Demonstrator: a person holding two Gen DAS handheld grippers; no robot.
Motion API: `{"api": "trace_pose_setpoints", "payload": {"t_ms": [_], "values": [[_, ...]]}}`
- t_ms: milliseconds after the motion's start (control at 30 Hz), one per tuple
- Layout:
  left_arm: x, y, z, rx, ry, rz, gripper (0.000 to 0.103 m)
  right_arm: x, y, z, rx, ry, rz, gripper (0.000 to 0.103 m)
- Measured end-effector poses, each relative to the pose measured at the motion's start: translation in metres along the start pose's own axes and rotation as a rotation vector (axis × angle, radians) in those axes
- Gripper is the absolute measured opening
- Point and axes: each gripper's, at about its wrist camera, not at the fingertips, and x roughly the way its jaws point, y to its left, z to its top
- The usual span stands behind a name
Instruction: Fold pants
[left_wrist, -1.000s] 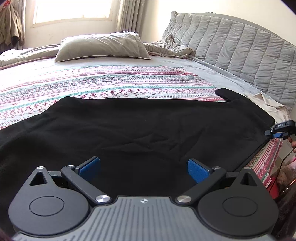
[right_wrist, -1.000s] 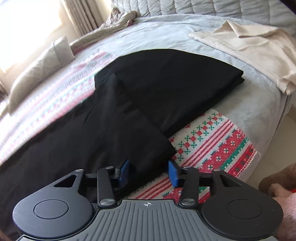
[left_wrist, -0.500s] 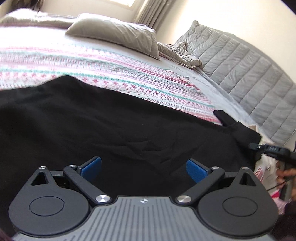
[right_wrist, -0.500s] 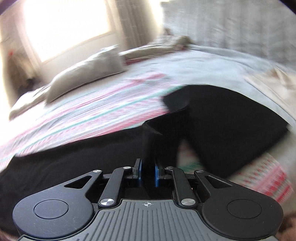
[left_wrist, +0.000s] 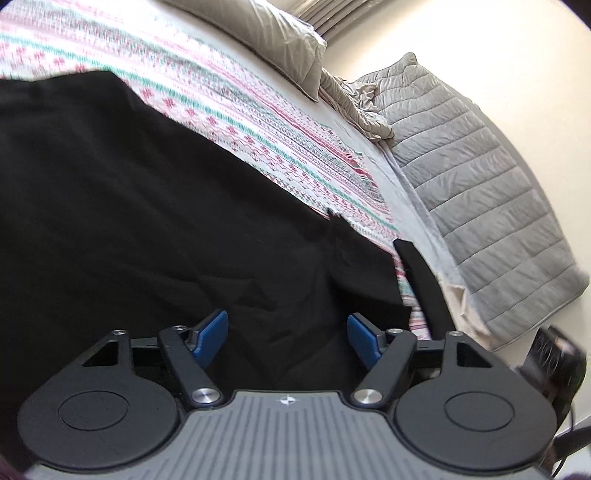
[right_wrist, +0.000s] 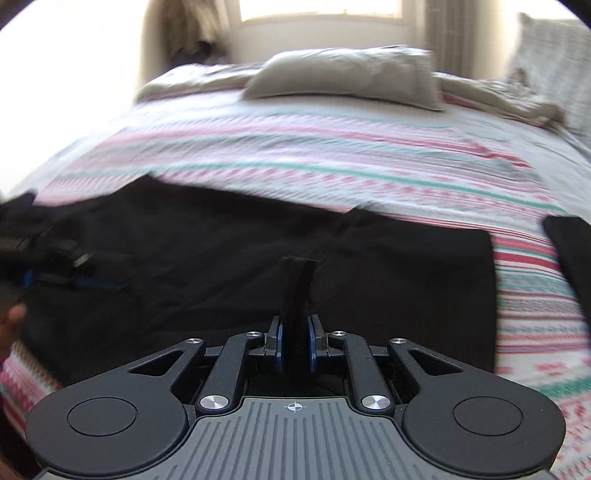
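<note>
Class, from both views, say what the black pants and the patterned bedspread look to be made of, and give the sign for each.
Black pants: soft matte cloth, perhaps knit cotton; it creases softly and shows no sheen.
Patterned bedspread: woven or printed textile, matte; banded red and green motifs, weave too blurred to settle.

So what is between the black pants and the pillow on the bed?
Only the striped blanket lies between the black pants and the pillow; nothing else rests on that stretch. The right wrist view shows it.

A bed (right_wrist: 332, 155) under a blanket (left_wrist: 258, 122) striped in pink, teal and white fills the room. A grey-beige pillow (right_wrist: 343, 77) lies at its far edge below a bright window (right_wrist: 317, 9). A quilted grey headboard (left_wrist: 480, 177) meets a cream wall (left_wrist: 498, 48).
</note>
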Motion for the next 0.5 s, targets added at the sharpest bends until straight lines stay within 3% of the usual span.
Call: {"api": "trace_pose_setpoints", "payload": {"t_ms": [233,500], "values": [[0.017,0.003,0.004,-0.078,0.054,-0.066,0.067,0.001,0.036,0.001,-0.072,0.009,0.096,0.013],[0.024,0.009,0.011,-0.145,0.018,-0.065,0.06,-0.008,0.058,0.002,-0.13,-0.002,0.205,0.013]]}}
